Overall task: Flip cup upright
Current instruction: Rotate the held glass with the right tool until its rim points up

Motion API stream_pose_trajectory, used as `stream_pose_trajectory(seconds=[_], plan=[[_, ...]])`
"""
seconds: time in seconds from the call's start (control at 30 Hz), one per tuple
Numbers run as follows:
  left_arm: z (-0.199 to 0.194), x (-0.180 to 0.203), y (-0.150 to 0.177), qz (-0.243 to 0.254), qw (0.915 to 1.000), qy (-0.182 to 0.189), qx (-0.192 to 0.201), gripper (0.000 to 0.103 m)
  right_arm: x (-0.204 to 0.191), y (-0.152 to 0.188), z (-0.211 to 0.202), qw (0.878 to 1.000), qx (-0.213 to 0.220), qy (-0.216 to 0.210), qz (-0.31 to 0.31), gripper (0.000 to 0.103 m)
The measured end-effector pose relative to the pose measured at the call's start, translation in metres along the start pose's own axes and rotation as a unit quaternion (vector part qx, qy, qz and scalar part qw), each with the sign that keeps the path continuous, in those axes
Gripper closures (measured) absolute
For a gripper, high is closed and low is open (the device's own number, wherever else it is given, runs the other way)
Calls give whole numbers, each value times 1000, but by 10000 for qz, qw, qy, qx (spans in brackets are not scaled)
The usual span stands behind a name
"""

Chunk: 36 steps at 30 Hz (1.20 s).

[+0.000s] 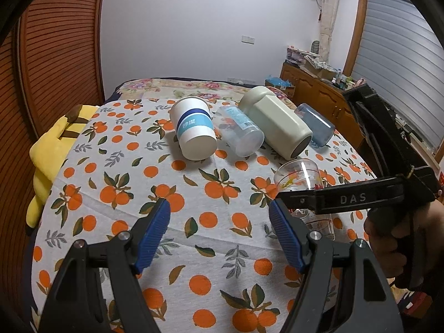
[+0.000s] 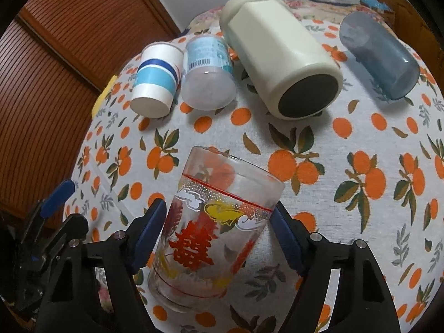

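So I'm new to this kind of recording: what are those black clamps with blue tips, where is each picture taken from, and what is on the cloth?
No robot here: a person holds a two-finger clamp in each hand, each carrying a camera that looks along its fingers. The left gripper is open and empty above the tablecloth. The right gripper has its fingers on either side of a printed glass, tilted. Whether it is fully clamped is unclear. Behind lie four containers on their sides: a paper cup, a clear plastic cup, a cream bottle and a blue cup.
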<state>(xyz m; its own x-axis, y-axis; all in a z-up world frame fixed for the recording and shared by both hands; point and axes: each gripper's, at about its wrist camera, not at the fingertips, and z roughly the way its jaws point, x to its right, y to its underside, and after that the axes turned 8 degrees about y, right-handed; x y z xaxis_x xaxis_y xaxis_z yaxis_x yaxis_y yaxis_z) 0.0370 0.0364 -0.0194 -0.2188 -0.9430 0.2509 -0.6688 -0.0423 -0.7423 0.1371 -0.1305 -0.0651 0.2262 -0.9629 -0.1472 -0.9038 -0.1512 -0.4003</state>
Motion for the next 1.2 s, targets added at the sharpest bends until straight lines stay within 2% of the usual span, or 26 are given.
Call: stream_pose_trajectory(seconds=[0.23, 0.5, 0.77, 1.2], plan=[[-1, -1, 1, 14, 10000, -28, -17, 29, -4, -6, 4, 9998, 32, 30, -214, 28], [3, -6, 2, -50, 9999, -73, -84, 29, -4, 6, -18, 9935, 909, 33, -684, 33], [2, 0, -2, -3, 10000, -56, -35, 29, 3, 13, -52, 9774, 1777, 385, -1076, 35], [-4, 1, -5, -36, 9999, -137, 74, 29, -7, 41, -65, 9677, 2021, 594, -1386, 37]])
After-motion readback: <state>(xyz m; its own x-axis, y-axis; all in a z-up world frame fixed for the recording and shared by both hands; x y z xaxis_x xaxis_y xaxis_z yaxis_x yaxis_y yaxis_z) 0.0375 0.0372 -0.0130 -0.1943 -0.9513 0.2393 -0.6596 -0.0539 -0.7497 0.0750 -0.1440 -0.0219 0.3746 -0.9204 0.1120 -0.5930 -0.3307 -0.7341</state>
